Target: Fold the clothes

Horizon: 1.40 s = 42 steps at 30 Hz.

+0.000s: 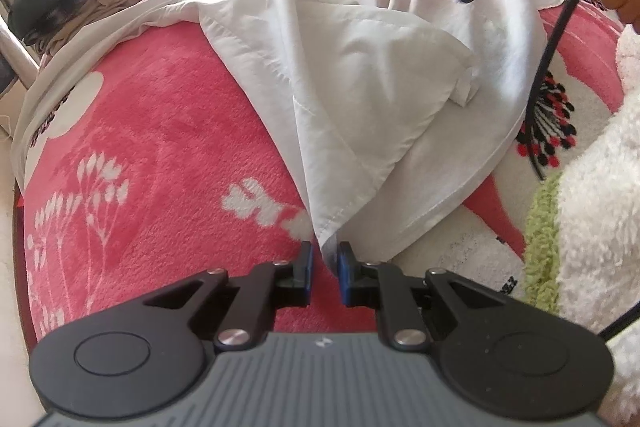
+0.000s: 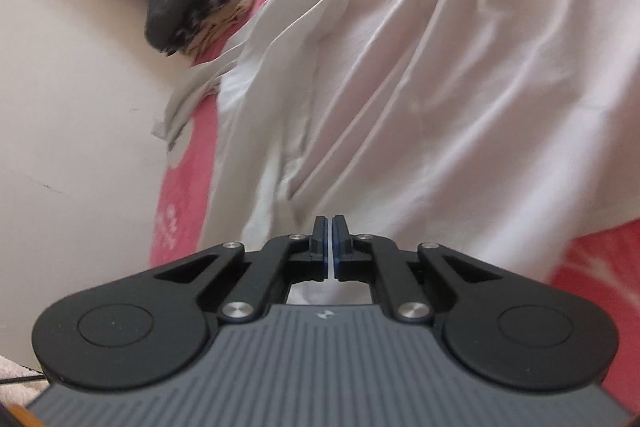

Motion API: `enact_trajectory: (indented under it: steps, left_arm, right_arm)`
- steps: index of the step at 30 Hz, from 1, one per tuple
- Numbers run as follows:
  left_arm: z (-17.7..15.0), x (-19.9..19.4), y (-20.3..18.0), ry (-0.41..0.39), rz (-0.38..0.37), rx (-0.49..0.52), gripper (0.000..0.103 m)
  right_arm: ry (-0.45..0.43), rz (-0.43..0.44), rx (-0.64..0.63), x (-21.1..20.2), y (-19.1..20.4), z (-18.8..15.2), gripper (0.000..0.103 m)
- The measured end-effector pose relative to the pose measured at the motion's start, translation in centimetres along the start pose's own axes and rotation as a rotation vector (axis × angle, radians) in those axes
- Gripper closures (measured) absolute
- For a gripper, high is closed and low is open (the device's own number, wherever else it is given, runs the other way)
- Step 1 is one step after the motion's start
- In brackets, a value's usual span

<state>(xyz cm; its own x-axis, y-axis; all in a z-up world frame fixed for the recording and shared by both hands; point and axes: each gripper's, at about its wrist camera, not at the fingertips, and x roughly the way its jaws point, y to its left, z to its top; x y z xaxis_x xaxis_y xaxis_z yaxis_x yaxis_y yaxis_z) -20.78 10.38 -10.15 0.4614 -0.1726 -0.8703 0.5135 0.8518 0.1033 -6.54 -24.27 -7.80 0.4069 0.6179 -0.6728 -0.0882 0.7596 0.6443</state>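
While tilted steeply down, left claw [image 1: 324,269] pinching shirt [image 1: 360,75] corner; right claw [image 2: 330,247] closed, empty.

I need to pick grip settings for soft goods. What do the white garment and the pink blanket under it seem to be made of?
White garment: thin, smooth woven cloth, perhaps cotton or a blend; it shows sharp creases, stitched hems and a slight sheen.
Pink blanket: plush fleece, likely synthetic; it has a matte, fuzzy nap and a white flower print.

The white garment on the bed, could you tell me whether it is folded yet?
Partly: the white garment has one flap turned over, the rest lies rumpled.
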Motion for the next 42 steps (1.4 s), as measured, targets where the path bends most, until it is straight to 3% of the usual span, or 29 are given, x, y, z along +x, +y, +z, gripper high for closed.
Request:
enact_trajectory:
  steps: [2, 4, 13, 14, 16, 19, 25, 30, 33, 36, 38, 39, 42]
  left_arm:
    - [0.0, 0.0, -0.1, 0.002, 0.004, -0.005, 0.087]
    - [0.0, -0.1, -0.1, 0.004, 0.006, -0.008, 0.087]
    - [0.1, 0.3, 0.1, 0.013, 0.002, -0.008, 0.087]
    - [0.1, 0.3, 0.2, 0.012, 0.001, -0.009, 0.087]
    - [0.1, 0.4, 0.2, 0.010, 0.001, -0.006, 0.087]
    - [0.0, 0.4, 0.1, 0.007, 0.003, 0.004, 0.087]
    - [0.1, 0.4, 0.1, 0.006, 0.007, 0.016, 0.087]
    - [0.0, 0.2, -0.2, 0.002, 0.014, 0.023, 0.087]
    - [0.0, 0.1, -0.3, 0.002, 0.020, 0.029, 0.087]
    - [-0.1, 0.0, -0.3, 0.004, 0.026, 0.030, 0.086]
    - [-0.1, 0.0, -0.3, 0.005, 0.027, 0.029, 0.086]
    - [-0.1, 0.0, -0.3, 0.004, 0.028, 0.028, 0.086]
    - [-0.2, 0.1, -0.3, 0.001, 0.031, 0.025, 0.086]
  right_arm:
    - [0.024, 0.006, -0.046, 1.4, 0.8, 0.2, 0.094]
    - [0.048, 0.003, -0.100, 3.0, 1.8, 0.4, 0.076]
    - [0.149, -0.017, -0.240, 8.0, 4.8, -0.4, 0.074]
    - [0.146, -0.017, -0.244, 8.2, 4.9, -0.5, 0.075]
    - [0.140, -0.017, -0.243, 8.1, 4.9, -0.7, 0.095]
    - [0.110, 0.004, -0.211, 6.4, 4.4, -0.5, 0.103]
    - [-0.019, -0.025, -0.143, -0.6, 3.4, 0.0, 0.103]
    - [-0.063, -0.211, -0.090, -3.4, -0.1, -0.5, 0.103]
    - [-0.077, -0.253, -0.030, -3.0, -2.1, -0.7, 0.100]
    - [-0.080, -0.151, 0.087, -3.2, -3.5, -0.9, 0.097]
    - [-0.063, -0.092, 0.129, -3.1, -3.7, -1.2, 0.085]
    - [-0.045, -0.095, 0.125, -2.9, -3.5, -1.4, 0.073]
    - [0.029, -0.125, 0.077, -1.9, -2.8, -2.2, 0.070]
